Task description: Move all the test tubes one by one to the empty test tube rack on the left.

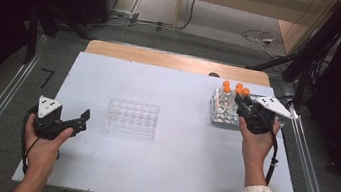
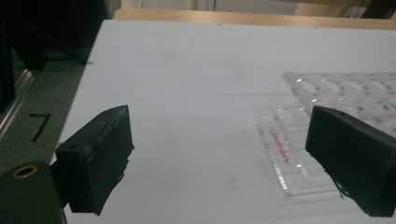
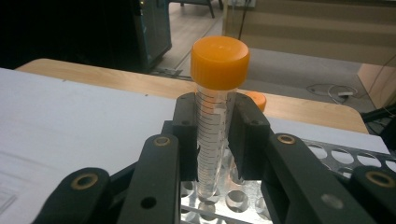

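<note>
Two hand-held grippers at a white table, the right one gripping a capped tube

High view: the left gripper (image 1: 83, 120) rests near an empty clear plastic well rack (image 1: 132, 117); the right gripper (image 1: 241, 105) sits at a clear tube rack (image 1: 221, 114) with orange caps. Left gripper view: jaws wide apart, clear rack (image 2: 299, 154) between and ahead. Right gripper view: jaws clamped on an upright clear graduated tube with an orange screw cap (image 3: 212, 116), its tip just above the rack holes
</note>
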Demonstrator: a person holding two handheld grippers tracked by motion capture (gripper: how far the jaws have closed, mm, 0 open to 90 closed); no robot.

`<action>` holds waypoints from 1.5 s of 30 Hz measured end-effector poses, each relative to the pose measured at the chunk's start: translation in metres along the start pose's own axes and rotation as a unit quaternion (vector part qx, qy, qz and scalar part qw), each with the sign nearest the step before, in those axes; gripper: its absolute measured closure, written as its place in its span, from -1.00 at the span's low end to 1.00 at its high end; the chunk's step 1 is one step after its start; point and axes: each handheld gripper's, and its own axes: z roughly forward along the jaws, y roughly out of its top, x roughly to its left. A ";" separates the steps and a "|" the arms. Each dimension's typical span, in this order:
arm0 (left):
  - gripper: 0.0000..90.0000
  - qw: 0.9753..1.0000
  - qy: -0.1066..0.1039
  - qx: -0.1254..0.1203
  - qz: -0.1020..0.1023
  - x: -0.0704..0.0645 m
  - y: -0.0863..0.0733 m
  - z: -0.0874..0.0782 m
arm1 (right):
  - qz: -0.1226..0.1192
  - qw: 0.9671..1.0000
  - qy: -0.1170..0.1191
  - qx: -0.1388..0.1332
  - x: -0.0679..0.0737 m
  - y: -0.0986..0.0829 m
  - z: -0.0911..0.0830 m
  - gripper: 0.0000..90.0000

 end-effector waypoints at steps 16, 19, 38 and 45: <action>-0.80 0.994 -0.091 -0.013 0.052 -0.078 0.045 0.017 | -0.034 0.997 0.073 0.012 0.050 -0.007 -0.002 0.58; -0.75 0.993 -0.103 -0.010 0.059 -0.088 0.047 0.020 | -0.041 0.995 0.084 0.014 0.061 -0.009 0.000 0.58; -0.62 0.975 -0.187 -0.005 0.118 -0.187 0.062 0.051 | -0.073 0.987 0.136 0.056 0.110 -0.034 0.022 0.58; -0.51 0.972 -0.192 -0.002 0.135 -0.203 0.059 0.061 | -0.078 0.984 0.148 0.065 0.118 -0.041 0.023 0.58</action>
